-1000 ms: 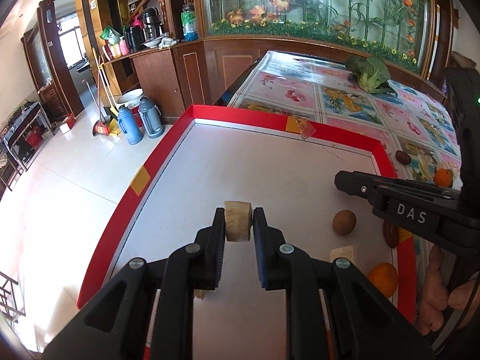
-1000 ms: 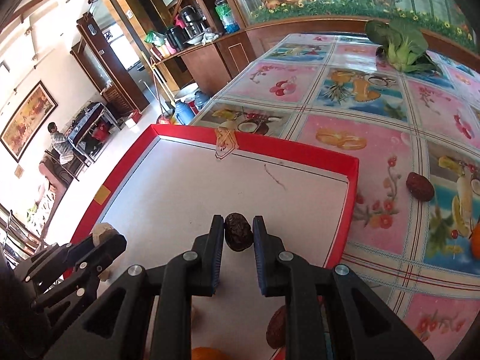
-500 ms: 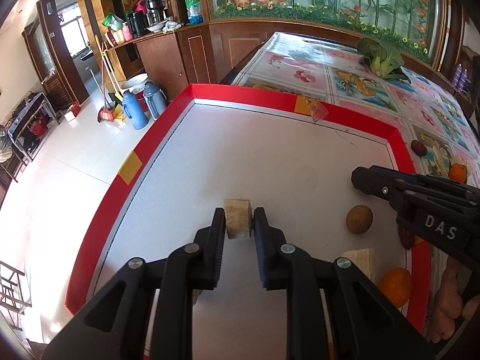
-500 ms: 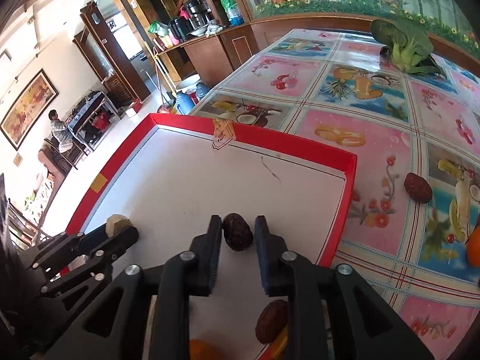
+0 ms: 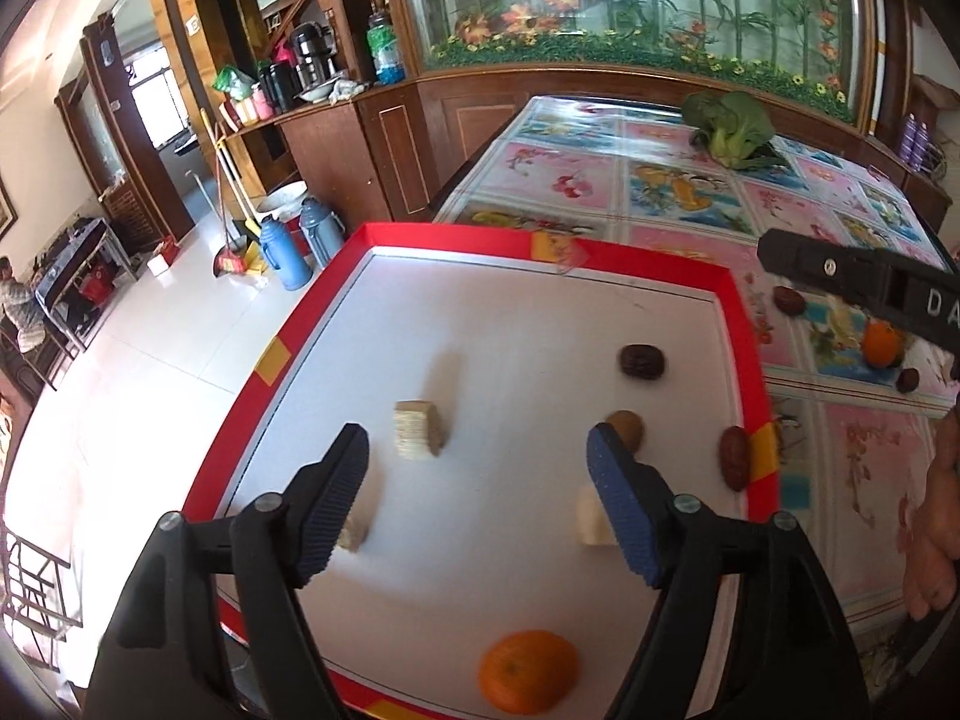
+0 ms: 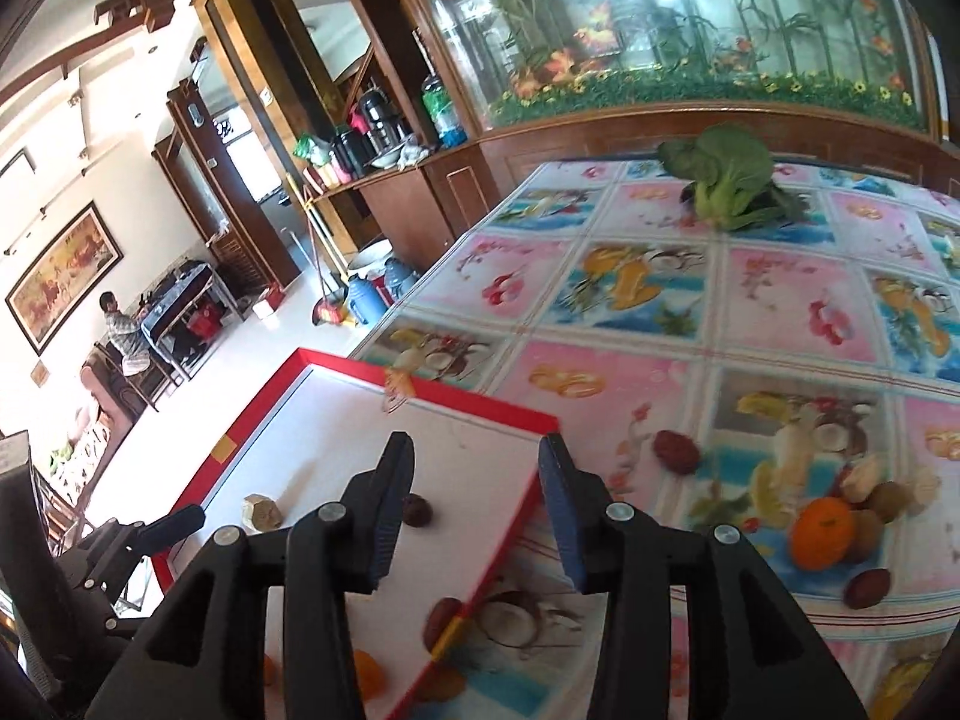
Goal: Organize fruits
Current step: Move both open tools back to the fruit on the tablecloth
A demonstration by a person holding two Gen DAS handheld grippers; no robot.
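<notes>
Red-rimmed tray (image 5: 741, 324), both tongs (image 5: 477, 507) (image 6: 477, 501) wide, empty

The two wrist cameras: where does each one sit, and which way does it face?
Left wrist: on the left hand-held gripper, open, looking down on the red-rimmed white tray; the right gripper's black arm crosses top right.
Right wrist: on the right hand-held gripper, open, facing the tray's right rim and the fruit-print tablecloth.
Shared: tray, dark wrinkled date.

Glossy patterned tablecloth (image 6: 774, 300), matt white tray (image 5: 522, 336) with red rim, ribbed blue pads (image 5: 618, 510), dimpled orange (image 5: 528, 669)
</notes>
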